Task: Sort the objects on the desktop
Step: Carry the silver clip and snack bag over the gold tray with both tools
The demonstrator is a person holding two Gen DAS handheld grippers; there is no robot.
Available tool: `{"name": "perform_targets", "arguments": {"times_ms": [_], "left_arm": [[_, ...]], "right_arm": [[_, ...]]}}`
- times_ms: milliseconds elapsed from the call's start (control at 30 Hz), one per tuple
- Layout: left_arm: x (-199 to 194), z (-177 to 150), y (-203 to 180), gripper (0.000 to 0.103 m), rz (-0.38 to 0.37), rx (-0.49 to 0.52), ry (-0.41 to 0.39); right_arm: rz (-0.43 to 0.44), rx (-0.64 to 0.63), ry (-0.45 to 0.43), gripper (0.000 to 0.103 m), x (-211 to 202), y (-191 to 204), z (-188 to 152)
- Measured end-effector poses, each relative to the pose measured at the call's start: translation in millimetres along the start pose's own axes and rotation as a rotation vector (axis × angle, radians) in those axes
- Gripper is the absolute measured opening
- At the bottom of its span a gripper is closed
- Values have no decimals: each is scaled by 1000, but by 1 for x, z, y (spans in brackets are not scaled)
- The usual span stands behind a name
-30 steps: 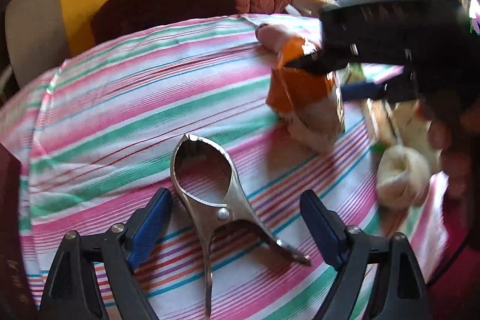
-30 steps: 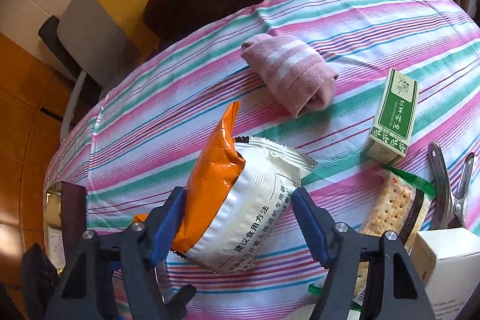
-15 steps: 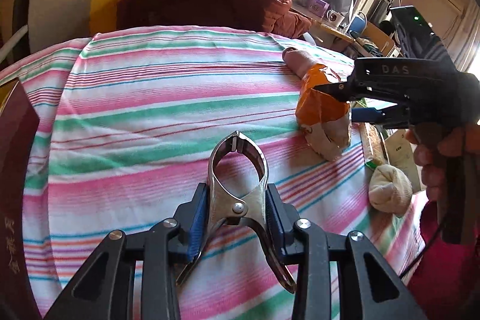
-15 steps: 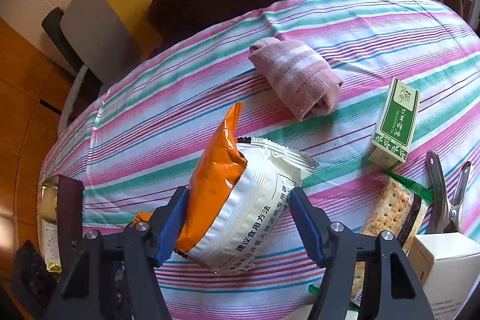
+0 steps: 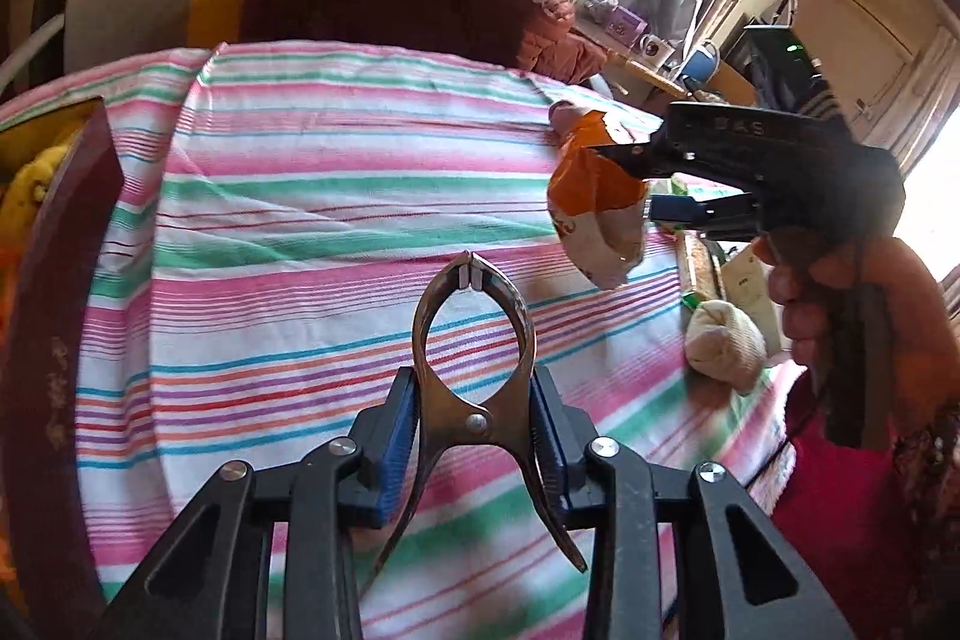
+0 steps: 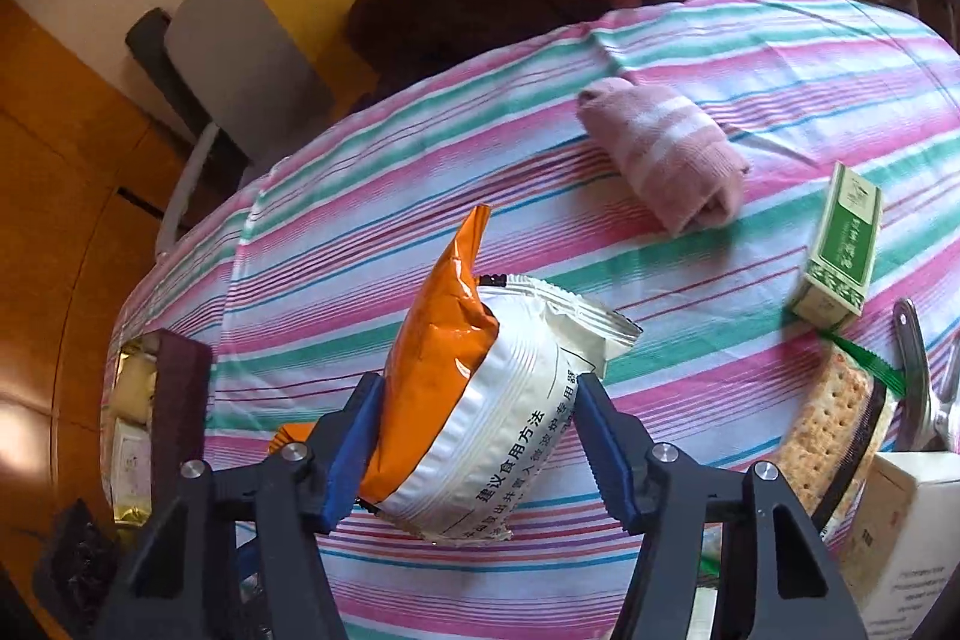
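Left gripper (image 5: 474,436): pads pinch a steel spring clamp (image 5: 474,370) at its pivot, raised above the striped tablecloth (image 5: 300,220). Right gripper (image 6: 474,436): jaws closing on an orange-and-white snack bag (image 6: 480,400) printed "建议食用方法", both pads against it. "DAS" reads on that tool in the left view only. Right view alone shows a pink sock (image 6: 666,154), green carton (image 6: 840,244), crackers (image 6: 834,424).

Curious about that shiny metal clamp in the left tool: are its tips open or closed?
Closed. The metal clamp's two tips meet at the top, leaving only a hairline seam.
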State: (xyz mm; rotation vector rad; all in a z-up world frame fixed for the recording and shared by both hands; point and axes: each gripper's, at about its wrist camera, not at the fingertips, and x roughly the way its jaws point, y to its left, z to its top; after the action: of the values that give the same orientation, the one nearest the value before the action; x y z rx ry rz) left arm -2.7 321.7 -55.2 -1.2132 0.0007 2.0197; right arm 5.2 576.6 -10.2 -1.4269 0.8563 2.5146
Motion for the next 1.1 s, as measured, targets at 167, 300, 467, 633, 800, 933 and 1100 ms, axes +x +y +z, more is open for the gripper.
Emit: {"name": "perform_targets", "arguments": {"times_ms": [167,300,467,633,800,933,1100], "left_arm": [[-32,-3,9,35,-20,3,-39],[-61,-4,23,35,-12,3,-77],[-93,-7,48,35,31,-5,-114],[-120,-13,82,36,17,-77,-138],[-146,-22,98,35,-22,-103,-170],[-170,-30,111,35,-67,-136,-200],[-207,-40,137,35,-83,-199,-251]], "right_arm": [[99,4,-28,64,-7,6,0],[94,-36,-17,64,-4,20,-6],[121,-67,20,64,2,42,-19],[213,-83,54,64,6,78,-36],[293,-135,82,64,10,125,-56],[334,-167,95,64,12,158,-70],[388,-229,108,64,7,201,-85]]}}
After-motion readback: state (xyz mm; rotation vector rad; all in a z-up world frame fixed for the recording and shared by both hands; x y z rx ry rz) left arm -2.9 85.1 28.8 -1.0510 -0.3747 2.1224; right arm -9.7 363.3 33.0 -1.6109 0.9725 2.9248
